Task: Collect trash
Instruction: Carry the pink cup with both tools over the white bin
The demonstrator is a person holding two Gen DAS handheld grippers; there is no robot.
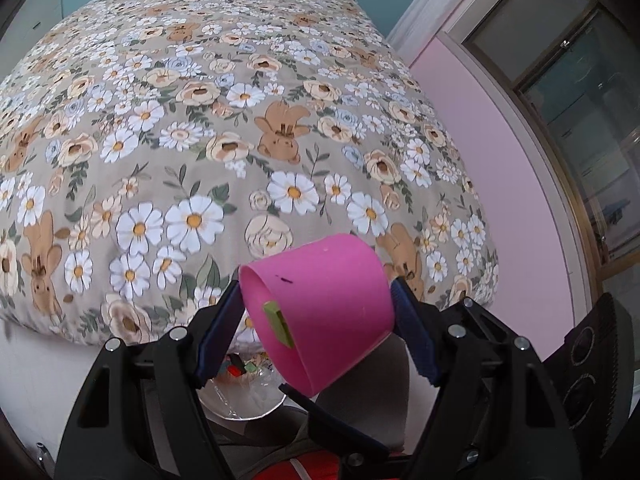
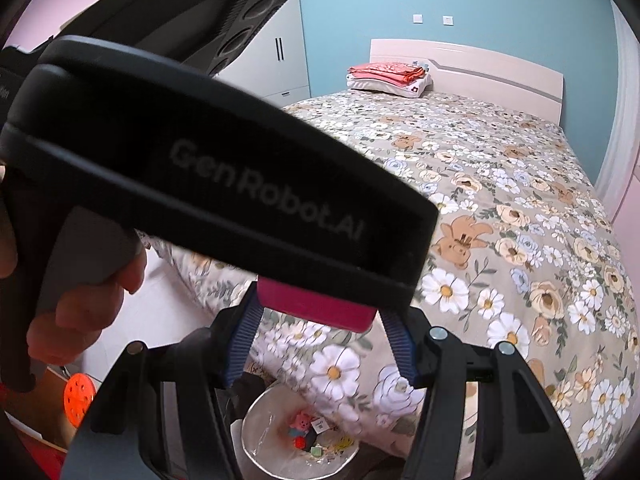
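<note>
Pink cup (image 1: 328,312) tilted on its side above clear-lined trash bin (image 2: 256,436).

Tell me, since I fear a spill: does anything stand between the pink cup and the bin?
Nothing visible does. The left gripper holds the pink cup tilted above the open bin.

"GenRobot.AI" stands in grey letters along the black body of the left gripper (image 2: 224,184), seen in the right wrist view. No other text is legible.
</note>
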